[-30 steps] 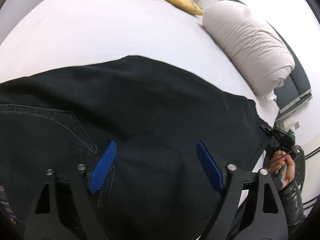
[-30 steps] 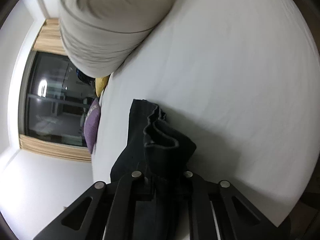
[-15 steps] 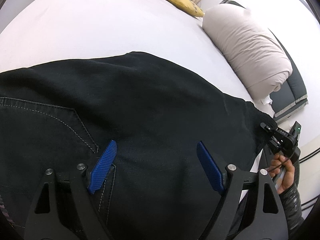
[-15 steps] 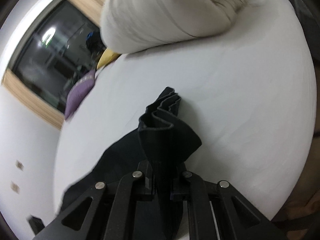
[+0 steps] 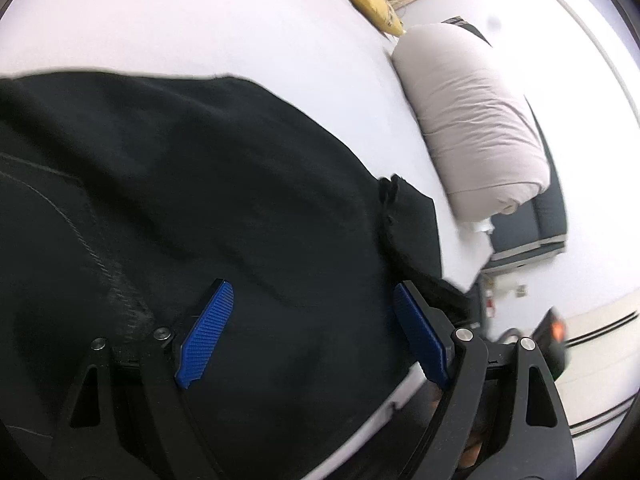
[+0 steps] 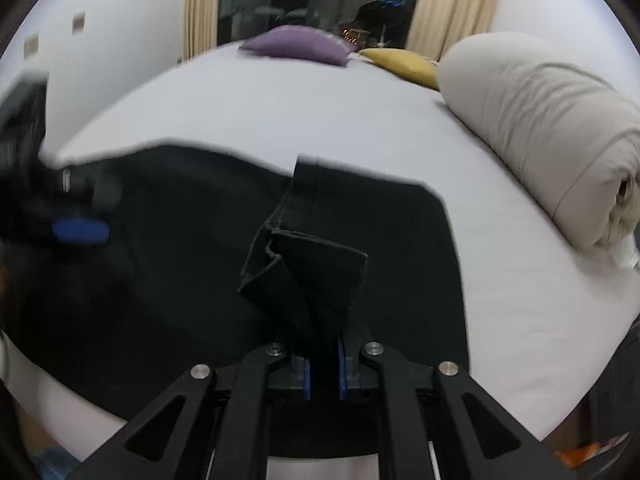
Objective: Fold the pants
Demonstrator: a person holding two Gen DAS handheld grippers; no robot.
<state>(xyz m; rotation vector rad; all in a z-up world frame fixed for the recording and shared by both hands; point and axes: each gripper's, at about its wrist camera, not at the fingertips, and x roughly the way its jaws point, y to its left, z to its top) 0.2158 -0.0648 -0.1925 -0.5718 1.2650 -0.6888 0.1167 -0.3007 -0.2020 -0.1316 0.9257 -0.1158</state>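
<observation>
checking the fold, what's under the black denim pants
White bed sheet shows all around the black denim pants; the bunched hem in the right gripper hides lower layers.

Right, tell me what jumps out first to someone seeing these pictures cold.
The black pants spread across the white bed dominate both views. The right gripper is shut on a bunched hem of them, lifted over the flat part, while the left gripper hovers open above the cloth. Behind lie a rolled beige duvet at the right, and a purple pillow and yellow pillow at the far edge.
</observation>
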